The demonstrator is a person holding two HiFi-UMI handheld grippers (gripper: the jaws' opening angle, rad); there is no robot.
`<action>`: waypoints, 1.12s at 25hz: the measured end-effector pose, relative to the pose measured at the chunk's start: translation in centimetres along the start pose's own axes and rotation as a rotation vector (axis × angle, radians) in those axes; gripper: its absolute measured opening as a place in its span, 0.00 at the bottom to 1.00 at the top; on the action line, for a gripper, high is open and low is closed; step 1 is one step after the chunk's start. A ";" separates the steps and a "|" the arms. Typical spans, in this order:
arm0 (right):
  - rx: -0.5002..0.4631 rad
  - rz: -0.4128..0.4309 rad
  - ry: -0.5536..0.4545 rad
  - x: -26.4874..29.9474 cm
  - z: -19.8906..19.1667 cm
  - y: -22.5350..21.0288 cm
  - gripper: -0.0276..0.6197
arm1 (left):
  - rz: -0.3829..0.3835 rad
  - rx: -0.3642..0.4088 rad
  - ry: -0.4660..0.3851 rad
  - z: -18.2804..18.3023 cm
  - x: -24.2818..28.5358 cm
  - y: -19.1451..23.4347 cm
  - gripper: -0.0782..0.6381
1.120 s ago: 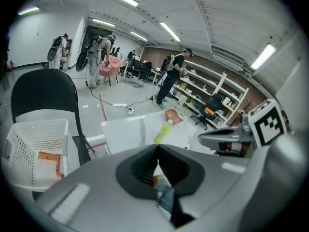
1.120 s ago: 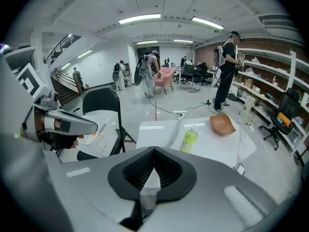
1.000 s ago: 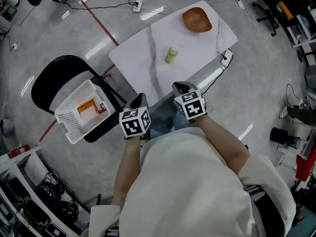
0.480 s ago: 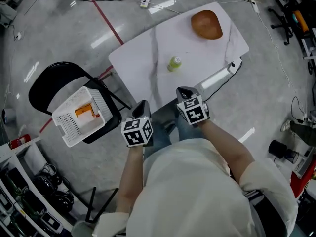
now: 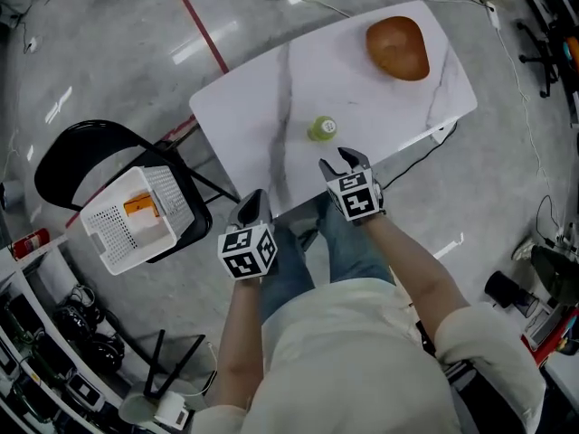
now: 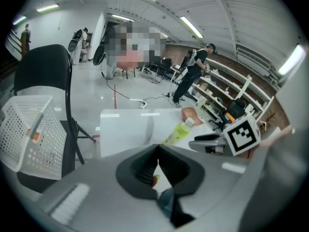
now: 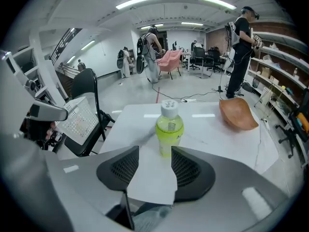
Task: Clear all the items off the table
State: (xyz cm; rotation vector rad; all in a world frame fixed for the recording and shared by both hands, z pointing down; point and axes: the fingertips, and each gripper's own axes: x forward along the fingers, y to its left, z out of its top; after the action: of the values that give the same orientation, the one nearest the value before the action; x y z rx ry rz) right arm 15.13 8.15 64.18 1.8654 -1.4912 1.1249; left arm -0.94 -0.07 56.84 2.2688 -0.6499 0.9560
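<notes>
Lining up my right gripper (image 5: 347,158) on the green bottle (image 5: 322,128), I am seeing it standing upright on the desk (image 5: 244,107), straight ahead and just beyond the fingers. They have just been opening and are standing apart with nothing between them. My left gripper (image 5: 254,202) is hanging off the desk's near edge, fingers pressed together and empty, farther from the bottle. The brown bowl (image 5: 398,48) is sitting well beyond. I am judging the right hand better placed.
</notes>
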 end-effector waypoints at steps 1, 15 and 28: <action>-0.001 0.003 0.005 0.9 -0.1 -0.5 0.37 | 0.008 -0.003 0.005 -0.2 0.6 0.1 0.12; -0.071 0.105 0.012 10.2 -1.0 -3.4 0.55 | 0.078 -0.070 0.047 -2.6 8.8 -0.1 0.12; -0.203 0.239 -0.082 13.3 1.3 -2.8 0.60 | 0.133 -0.143 0.049 -2.9 13.1 -0.6 0.12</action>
State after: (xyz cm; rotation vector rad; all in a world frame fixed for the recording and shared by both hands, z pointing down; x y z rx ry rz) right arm 18.98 0.64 74.91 1.6452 -1.8398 0.9665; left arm 6.27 -0.37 68.23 2.0915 -0.8291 0.9916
